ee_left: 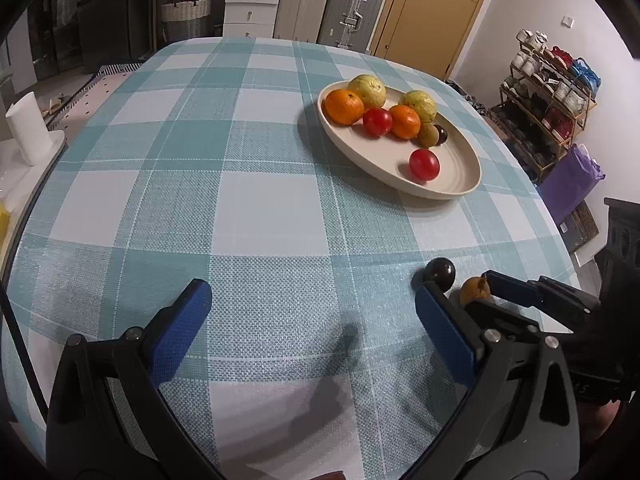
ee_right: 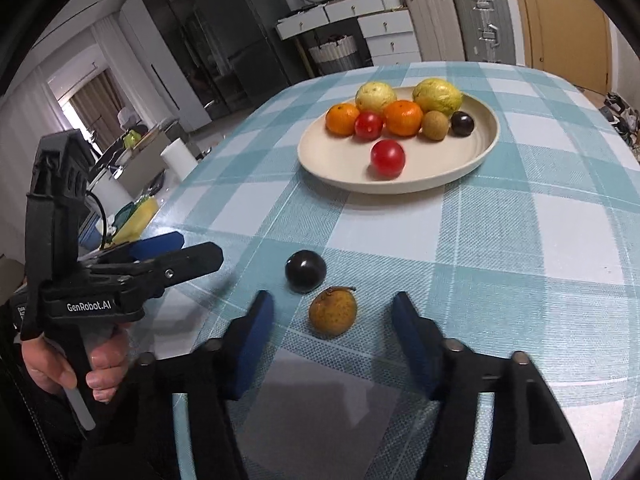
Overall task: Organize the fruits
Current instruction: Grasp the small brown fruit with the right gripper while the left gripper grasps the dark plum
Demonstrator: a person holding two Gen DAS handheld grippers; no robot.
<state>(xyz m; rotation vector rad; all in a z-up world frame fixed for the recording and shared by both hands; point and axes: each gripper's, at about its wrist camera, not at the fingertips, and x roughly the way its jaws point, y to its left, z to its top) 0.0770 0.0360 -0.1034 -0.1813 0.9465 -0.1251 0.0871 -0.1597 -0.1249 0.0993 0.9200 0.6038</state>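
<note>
Checked teal-and-white cloth covers the table [ee_right: 520, 240], with suitcases, drawers and a door behind it. Toward the far side sits a cream plate [ee_right: 320, 160] already carrying two yellow-green fruits, two oranges, two red tomatoes, a small brown fruit and a dark plum. Nearer the person, two pieces lie loose on the cloth: a dark plum [ee_right: 305, 271] and, just beside it, a brown stemmed fruit [ee_right: 332, 311]. The right gripper [ee_right: 333, 312] straddles that brown fruit, jaws part-way in and not yet touching it, so nothing is held. The left gripper [ee_left: 312, 304] hangs wide open over bare cloth, empty. To my eye the grab wants the pads centred on the fruit's widest part, kept low, and closed gently without nudging the plum alongside, since round fruit rolls.
</note>
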